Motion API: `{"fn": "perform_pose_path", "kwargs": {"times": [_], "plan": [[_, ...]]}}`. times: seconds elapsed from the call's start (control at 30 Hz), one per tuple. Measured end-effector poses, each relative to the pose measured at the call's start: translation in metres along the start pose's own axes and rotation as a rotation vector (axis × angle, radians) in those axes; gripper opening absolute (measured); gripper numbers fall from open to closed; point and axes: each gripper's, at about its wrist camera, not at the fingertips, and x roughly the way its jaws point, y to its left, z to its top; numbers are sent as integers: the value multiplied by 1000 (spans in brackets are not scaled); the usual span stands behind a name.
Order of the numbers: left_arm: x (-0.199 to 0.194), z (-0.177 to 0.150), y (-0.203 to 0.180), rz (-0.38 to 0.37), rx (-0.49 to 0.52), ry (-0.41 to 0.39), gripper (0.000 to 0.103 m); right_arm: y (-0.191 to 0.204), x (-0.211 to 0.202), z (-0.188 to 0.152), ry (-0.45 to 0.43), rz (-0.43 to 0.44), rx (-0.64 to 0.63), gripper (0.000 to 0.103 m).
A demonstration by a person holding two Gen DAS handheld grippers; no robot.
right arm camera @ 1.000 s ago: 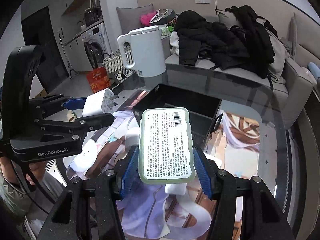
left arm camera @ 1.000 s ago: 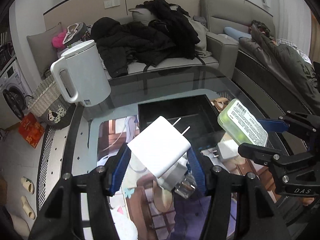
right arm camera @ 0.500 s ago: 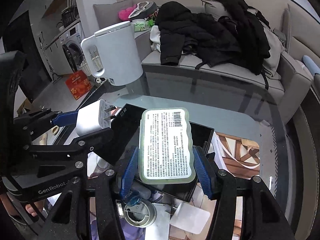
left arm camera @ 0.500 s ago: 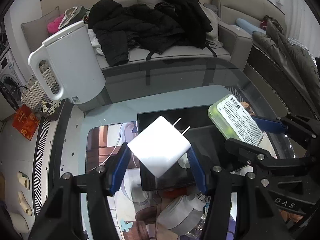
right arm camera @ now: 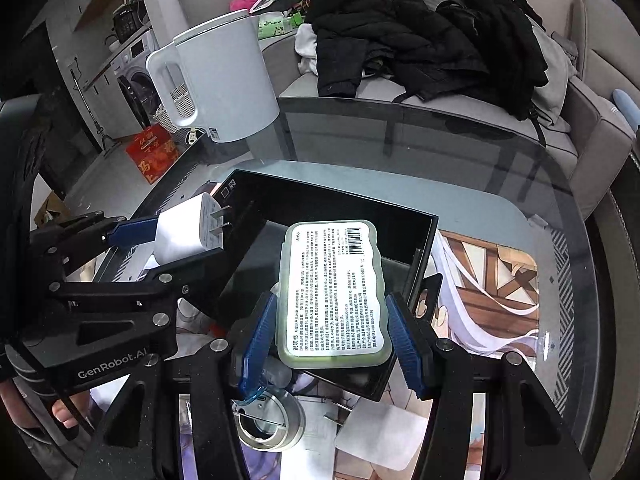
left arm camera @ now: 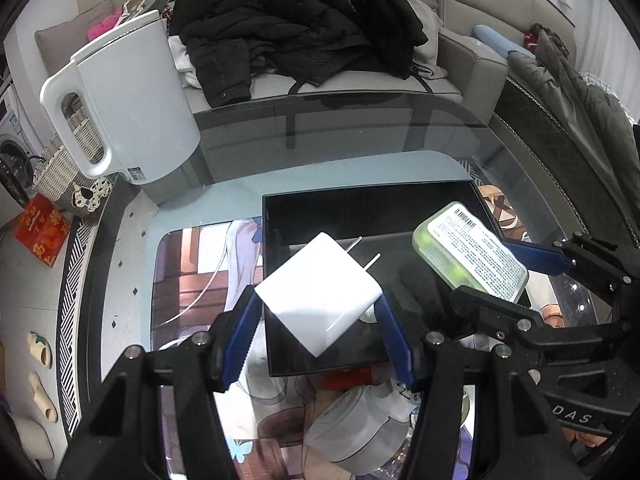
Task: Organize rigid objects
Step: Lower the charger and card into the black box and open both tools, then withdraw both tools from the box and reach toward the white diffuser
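My left gripper (left arm camera: 318, 322) is shut on a white plug charger (left arm camera: 320, 298), prongs pointing forward, held above the black open box (left arm camera: 360, 208). My right gripper (right arm camera: 332, 332) is shut on a green plastic case with a white label (right arm camera: 334, 292), held above the same box (right arm camera: 400, 216). In the left wrist view the case (left arm camera: 470, 254) and right gripper sit at the right. In the right wrist view the charger (right arm camera: 188, 230) and left gripper sit at the left.
A white kettle (left arm camera: 128, 96) stands on the glass table (left arm camera: 360, 120) at the back left. A grey tape roll (left arm camera: 352, 428), a metal tin (right arm camera: 268, 420) and a white flat charger (right arm camera: 384, 436) lie near the box's front. A sofa with black coats (left arm camera: 300, 32) is behind.
Both grippers have moved forward with their objects, from in front of the box to above it. The kettle and box appear closer.
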Motion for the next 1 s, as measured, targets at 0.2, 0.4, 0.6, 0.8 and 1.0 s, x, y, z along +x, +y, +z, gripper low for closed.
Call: {"fn": "perform_pose_path", "kwargs": {"times": [0.2,0.4,0.6,0.8,1.0], "plan": [[-9,1,2,2,1,-34,67,0,-4,-4,-12,13,2,58],[-27,2,1,-1,-1,-78,67,-1,-20,-6,-43,10,14,60],[-60,-1,-1,-11,-7,-150,70,-4,-61,-13,-140,-14,17,77],[-92,-9,-8,-23,4,-214,77,-5,-104,-27,-220,-13,13,85],[-102,-26,-14,-19,51,-202,77,-4,-127,-41,-244,-30,-29,86]]}}
